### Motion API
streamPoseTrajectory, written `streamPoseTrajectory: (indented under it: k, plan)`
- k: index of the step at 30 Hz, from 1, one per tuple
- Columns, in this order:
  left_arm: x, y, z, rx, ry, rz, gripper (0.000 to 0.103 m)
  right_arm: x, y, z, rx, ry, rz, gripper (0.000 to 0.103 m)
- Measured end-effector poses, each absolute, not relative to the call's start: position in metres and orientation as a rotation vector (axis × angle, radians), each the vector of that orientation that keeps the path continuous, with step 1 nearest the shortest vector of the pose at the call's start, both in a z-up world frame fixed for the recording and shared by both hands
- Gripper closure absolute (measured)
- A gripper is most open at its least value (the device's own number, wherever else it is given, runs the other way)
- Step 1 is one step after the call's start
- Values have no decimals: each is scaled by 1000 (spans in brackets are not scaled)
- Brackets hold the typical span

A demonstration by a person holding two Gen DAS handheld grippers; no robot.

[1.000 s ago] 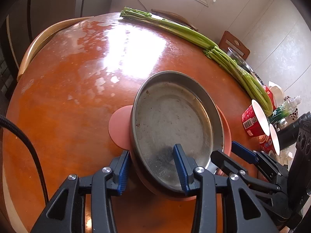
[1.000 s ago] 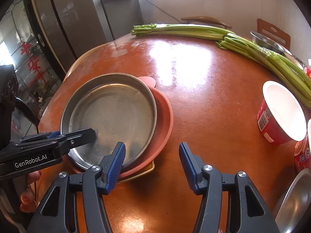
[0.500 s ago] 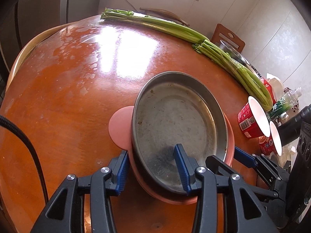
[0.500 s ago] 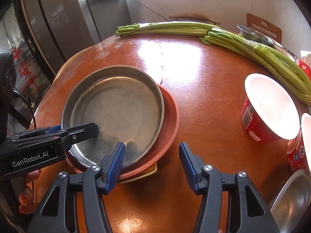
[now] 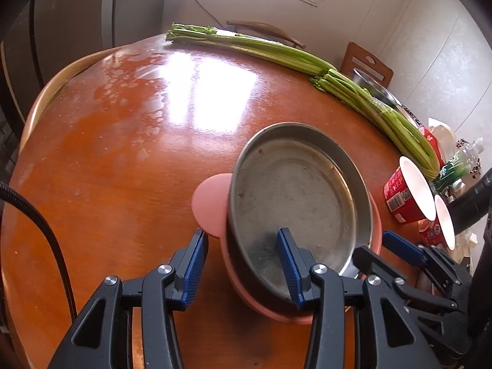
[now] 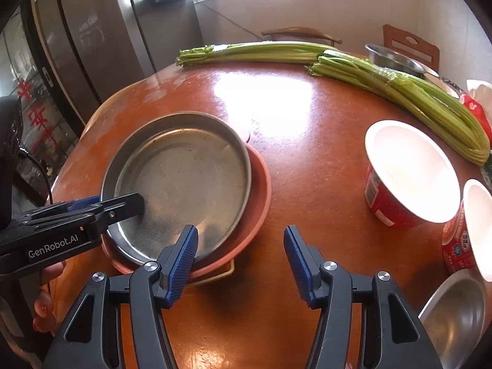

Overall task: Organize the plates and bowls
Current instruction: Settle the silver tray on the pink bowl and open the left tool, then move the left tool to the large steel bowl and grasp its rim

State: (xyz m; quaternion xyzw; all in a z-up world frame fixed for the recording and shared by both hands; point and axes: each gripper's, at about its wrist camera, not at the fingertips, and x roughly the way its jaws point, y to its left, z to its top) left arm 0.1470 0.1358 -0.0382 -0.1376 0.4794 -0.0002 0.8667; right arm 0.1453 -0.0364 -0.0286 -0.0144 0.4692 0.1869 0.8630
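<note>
A round metal plate [image 5: 295,196] [image 6: 184,181] lies stacked in a pink plate [image 5: 212,206] [image 6: 261,184] on the round wooden table [image 5: 123,153]; a yellow edge [image 6: 227,272] shows under the stack. My left gripper [image 5: 243,264] is open and straddles the stack's near rim, one finger inside the metal plate, one outside. It also shows in the right wrist view [image 6: 123,207]. My right gripper [image 6: 240,261] is open, its left finger over the stack's near right rim, its right finger over bare table.
Two long celery bunches [image 5: 276,52] [image 6: 399,89] lie along the far table edge. Two red paper cups [image 6: 406,172] stand right of the stack. A metal bowl [image 6: 455,316] sits at the near right, another [image 6: 393,58] at the far right. Chairs stand behind the table.
Both views have pulled back and risen a little, so the stack looks farther away. Both grippers stay open around the stack's rim. The stack has not visibly moved on the table.
</note>
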Motion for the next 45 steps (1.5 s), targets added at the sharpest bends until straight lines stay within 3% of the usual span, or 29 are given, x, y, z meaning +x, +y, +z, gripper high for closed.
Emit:
streamPoseTrajectory:
  k: [12, 27, 45]
  plan:
    - [122, 130, -10, -258, 948, 59, 57, 122, -67, 9, -32, 869, 367, 43]
    - [107, 34, 40, -138, 872, -41, 57, 85, -154, 56, -23, 724, 255, 43]
    - [98, -76, 31, -47, 892, -155, 57, 54, -251, 44, 21, 745, 168, 43]
